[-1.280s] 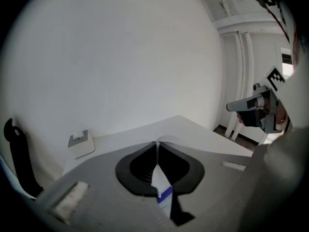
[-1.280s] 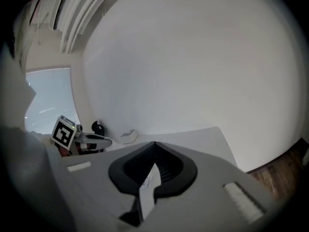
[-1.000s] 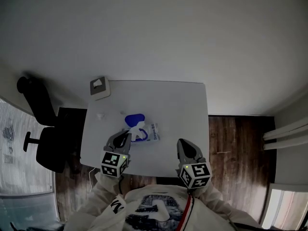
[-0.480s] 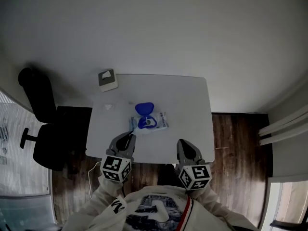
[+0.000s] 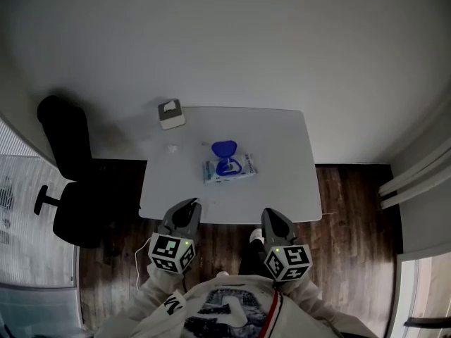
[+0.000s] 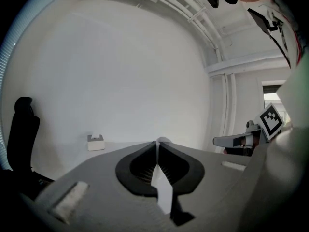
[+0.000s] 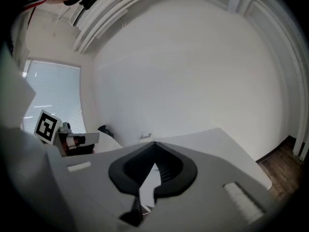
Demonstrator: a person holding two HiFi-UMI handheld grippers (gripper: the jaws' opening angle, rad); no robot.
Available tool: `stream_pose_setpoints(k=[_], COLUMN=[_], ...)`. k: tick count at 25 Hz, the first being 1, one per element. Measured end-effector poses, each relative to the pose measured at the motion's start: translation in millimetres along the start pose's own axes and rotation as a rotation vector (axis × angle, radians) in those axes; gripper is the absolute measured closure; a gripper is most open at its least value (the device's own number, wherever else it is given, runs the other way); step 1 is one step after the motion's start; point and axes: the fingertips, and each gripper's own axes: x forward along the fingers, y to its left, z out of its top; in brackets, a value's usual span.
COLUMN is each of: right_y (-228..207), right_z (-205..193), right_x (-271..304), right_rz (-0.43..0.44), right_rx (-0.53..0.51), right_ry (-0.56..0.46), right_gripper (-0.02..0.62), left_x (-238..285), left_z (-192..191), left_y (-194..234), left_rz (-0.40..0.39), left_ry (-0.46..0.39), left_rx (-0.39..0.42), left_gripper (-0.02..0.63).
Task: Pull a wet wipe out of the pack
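The wet wipe pack [image 5: 231, 168] lies flat near the middle of the white table [image 5: 282, 153], its blue lid [image 5: 224, 148] flipped open toward the wall. My left gripper [image 5: 191, 203] hangs off the table's near edge, over the floor, jaws shut and empty. My right gripper [image 5: 269, 213] hovers level with it on the right, also shut with nothing in it. Both are well short of the pack. In the left gripper view the jaws [image 6: 157, 142] meet at the tip, and the right gripper view shows its jaws [image 7: 154, 143] touching too.
A grey-and-white tissue box [image 5: 171, 114] stands at the table's far left corner, with a small white scrap [image 5: 171, 147] in front of it. A black office chair [image 5: 67, 160] stands left of the table. Wooden floor [image 5: 352, 203] surrounds it; a white wall lies behind.
Both grippers have drawn back from the pack, off the table's near edge toward the person. The pack and table now sit farther away in the head view.
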Motion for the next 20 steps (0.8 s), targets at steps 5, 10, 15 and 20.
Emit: stream_pose_setpoints(k=[5, 10, 15, 20], right_y=[26, 44, 60, 59], right_z=[-7, -11, -4, 8], right_x=[-25, -44, -62, -70], right_rz=[-0.021, -0.021, -0.014, -0.008], right_rx=[-0.025, -0.048, -0.076, -0.080], right_ry=[-0.004, -0.003, -0.022, -0.042], right_gripper=[0.591, 0.592, 0.592, 0.591], left_x=[-41, -68, -91, -91], left_z=[-9, -5, 4, 8], left_y=[-8, -11, -19, -30], left_rz=[-0.002, 0.012, 0.034, 0.051], left_ry=[-0.008, -0.033, -0.062, -0.065], left_rx=[-0.017, -0.019, -0.010, 0.011], left_gripper=[0.600, 0.600, 0.600, 0.600])
